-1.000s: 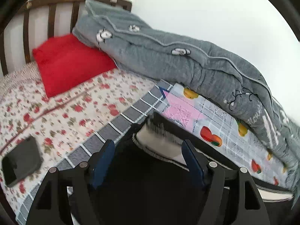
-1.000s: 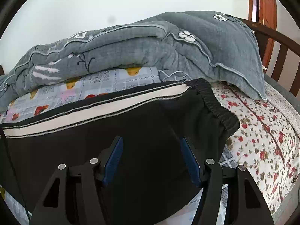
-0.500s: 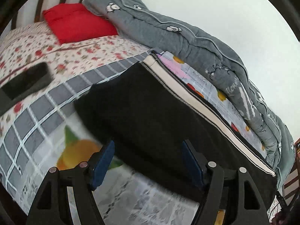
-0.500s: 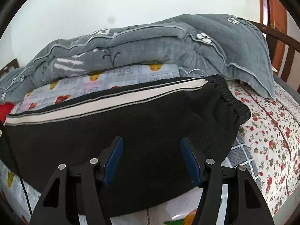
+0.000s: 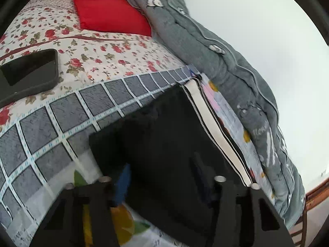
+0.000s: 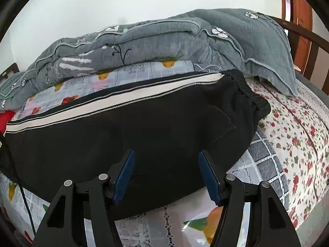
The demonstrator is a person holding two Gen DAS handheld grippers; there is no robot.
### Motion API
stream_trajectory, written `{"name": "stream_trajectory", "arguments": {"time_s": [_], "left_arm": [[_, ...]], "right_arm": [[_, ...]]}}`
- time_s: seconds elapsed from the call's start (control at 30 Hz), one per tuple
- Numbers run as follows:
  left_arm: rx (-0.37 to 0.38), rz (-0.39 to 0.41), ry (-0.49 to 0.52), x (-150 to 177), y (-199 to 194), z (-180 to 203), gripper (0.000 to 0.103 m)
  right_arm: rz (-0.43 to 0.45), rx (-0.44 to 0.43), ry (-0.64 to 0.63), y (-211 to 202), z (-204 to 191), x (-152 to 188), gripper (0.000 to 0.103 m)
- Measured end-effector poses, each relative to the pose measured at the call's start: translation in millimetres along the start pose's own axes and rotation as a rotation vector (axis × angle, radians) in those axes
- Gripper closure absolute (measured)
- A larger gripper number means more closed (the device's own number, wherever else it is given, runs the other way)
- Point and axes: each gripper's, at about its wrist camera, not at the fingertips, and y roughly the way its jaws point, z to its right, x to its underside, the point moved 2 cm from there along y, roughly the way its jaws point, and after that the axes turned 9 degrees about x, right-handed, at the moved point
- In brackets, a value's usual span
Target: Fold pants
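Both grippers hang over black pants (image 5: 164, 135) that lie spread on a bed. Seen from the left wrist, the left gripper (image 5: 162, 177) sits low over the near edge of the dark cloth at its leg end, and its jaws have just been closing; the blue pads (image 5: 123, 183) are blurred, with black fabric lying between them, but whether they press on it cannot be told. A white side stripe (image 5: 213, 131) runs along the far edge of the pants, beside a rolled grey quilt (image 5: 216, 61) against the wall. Left of the pants lie a grey checked sheet (image 5: 72, 113), a floral bedspread (image 5: 98, 61), a black phone (image 5: 30, 70) and a red pillow (image 5: 107, 8). From the right wrist, the right gripper (image 6: 166, 175) hovers with jaws parted about halfway, pads apart over the near edge of the pants (image 6: 144, 135), nothing pinched between them. The elastic waistband (image 6: 253, 96) sits to the right, the stripe (image 6: 123, 103) along the far side, the quilt (image 6: 164, 39) behind it, and a thin black cable (image 6: 18, 177) crosses the lower left.
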Motion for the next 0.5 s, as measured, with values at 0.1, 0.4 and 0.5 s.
{"name": "stream_trajectory", "arguments": {"time_s": [0.1,0.4,0.5], "left_arm": [[-0.036,-0.008,0.009,-5.0,1.3,-3.2,0.098],[0.026,0.003,-0.059,-8.5,-29.9,-31.5,0.098],[0.021,-0.015,-0.104,0.6,-20.4,-41.2,0.094]], "right_arm": [[-0.010,-0.006,0.005,1.7,-5.6,1.1,0.040],[-0.005,-0.047,-0.044,-6.0,-17.5,7.5,0.040],[0.003,-0.144,-0.101,-15.4,-30.9,14.0,0.040]]}}
